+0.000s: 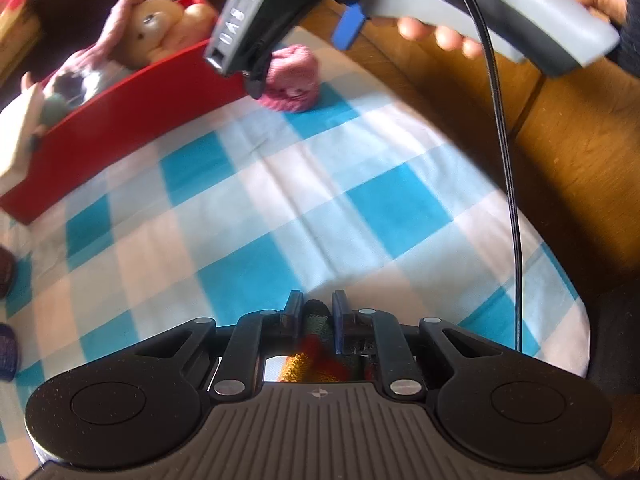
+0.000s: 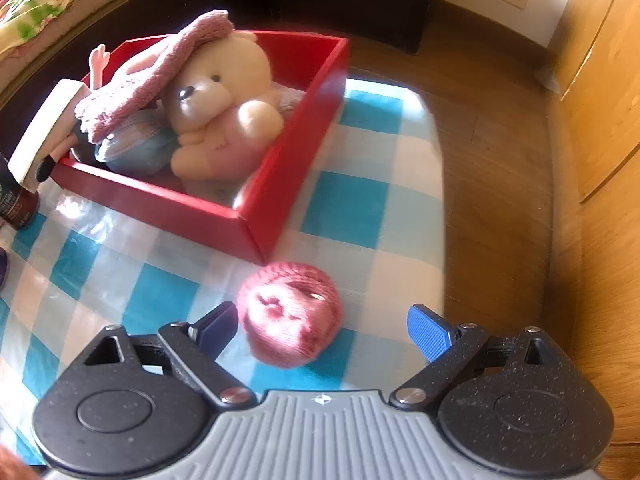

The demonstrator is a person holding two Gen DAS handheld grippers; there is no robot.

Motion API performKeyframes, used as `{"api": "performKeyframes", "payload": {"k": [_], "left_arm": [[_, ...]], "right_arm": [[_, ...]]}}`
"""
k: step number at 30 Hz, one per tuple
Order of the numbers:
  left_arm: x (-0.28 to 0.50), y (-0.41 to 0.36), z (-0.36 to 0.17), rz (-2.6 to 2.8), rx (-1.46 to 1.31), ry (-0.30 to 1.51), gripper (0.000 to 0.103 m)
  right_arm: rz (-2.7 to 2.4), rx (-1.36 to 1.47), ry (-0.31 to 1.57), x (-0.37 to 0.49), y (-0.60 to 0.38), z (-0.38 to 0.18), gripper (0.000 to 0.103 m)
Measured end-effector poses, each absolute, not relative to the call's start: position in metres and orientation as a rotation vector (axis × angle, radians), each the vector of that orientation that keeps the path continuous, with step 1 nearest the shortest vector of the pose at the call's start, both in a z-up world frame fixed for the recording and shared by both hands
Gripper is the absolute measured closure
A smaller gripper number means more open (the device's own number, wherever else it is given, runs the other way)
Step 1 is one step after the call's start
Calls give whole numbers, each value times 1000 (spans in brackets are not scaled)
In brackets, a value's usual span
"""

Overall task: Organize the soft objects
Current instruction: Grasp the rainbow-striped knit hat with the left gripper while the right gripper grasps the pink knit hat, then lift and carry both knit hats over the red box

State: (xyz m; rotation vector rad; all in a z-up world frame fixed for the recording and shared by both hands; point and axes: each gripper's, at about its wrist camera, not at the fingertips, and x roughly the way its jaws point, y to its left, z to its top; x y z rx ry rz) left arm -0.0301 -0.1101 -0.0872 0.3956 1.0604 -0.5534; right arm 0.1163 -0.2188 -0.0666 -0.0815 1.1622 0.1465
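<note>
My left gripper (image 1: 317,300) is shut on a striped knitted piece (image 1: 316,322) in green, red and orange, low over the blue-and-white checked cloth (image 1: 280,184). A pink knitted ball (image 2: 290,312) lies on the cloth just in front of the red box (image 2: 280,184). My right gripper (image 2: 322,322) stands open around the ball, its left finger close to it and the blue right pad (image 2: 428,336) well clear. Inside the box lie a cream teddy bear (image 2: 220,92), a pink knitted hat (image 2: 160,76) and a blue-grey pouch (image 2: 136,152).
The cloth ends at a rounded edge on the right, with wooden floor (image 2: 500,160) and wooden doors (image 2: 600,100) beyond. A dark jar (image 2: 16,204) and a white object (image 2: 44,128) sit at the box's left end. A black cable (image 1: 508,184) hangs from the right gripper.
</note>
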Motion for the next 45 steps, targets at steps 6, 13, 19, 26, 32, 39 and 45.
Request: {"api": "performKeyframes", "payload": {"k": [6, 13, 19, 26, 32, 39, 45], "left_arm": [[-13, -89, -85, -472, 362, 1068, 90], [-3, -80, -85, -420, 387, 1060, 90], [0, -70, -85, -388, 367, 1070, 90], [6, -59, -82, -357, 336, 1077, 90], [15, -43, -70, -333, 258, 1076, 91], [23, -24, -50, -328, 148, 1041, 95], [25, -16, -43, -333, 105, 1027, 97]], "right_arm": [[132, -108, 1197, 119, -201, -78, 72], [142, -135, 1210, 103, -195, -80, 78], [195, -154, 1219, 70, -183, -77, 83], [283, -171, 1207, 27, -166, -64, 84], [328, -163, 1194, 9, -153, -57, 84], [340, -128, 1162, 9, -150, -46, 84], [344, -94, 1134, 9, -148, -38, 84]]}}
